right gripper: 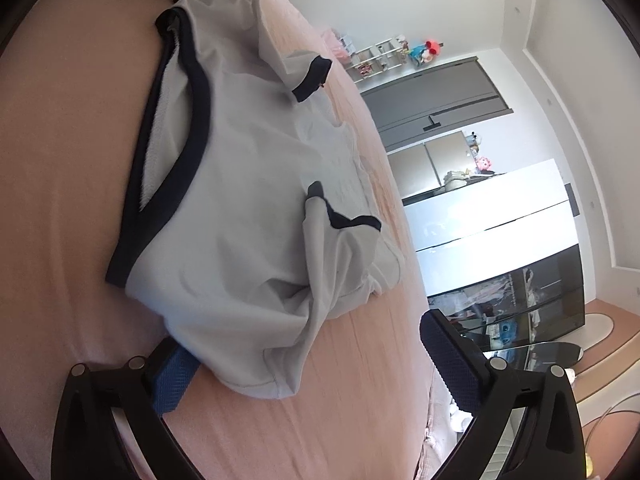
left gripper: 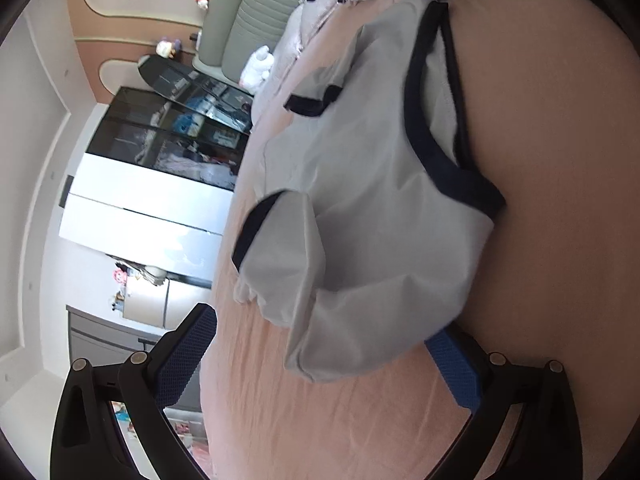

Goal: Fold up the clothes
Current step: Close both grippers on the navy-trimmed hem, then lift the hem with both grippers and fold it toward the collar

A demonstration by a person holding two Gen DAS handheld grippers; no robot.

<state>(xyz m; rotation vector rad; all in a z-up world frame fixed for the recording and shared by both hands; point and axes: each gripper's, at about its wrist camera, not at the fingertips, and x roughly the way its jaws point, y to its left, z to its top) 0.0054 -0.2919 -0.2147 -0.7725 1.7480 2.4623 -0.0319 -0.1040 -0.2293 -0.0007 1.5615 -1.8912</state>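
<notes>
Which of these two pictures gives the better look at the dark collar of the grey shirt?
The left wrist view. There the shirt's dark collar runs as one long curve, with both the front and back edges visible. The right wrist view shows the same collar, from the other side but just as whole, so it is a close call.

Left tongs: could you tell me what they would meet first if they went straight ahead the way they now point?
Most likely the grey shirt. The left tongs stand open with the shirt's near corner already between the fingers, one blue pad partly under the cloth, on the pink bed. Depth is hard to judge in this fisheye view.
</notes>
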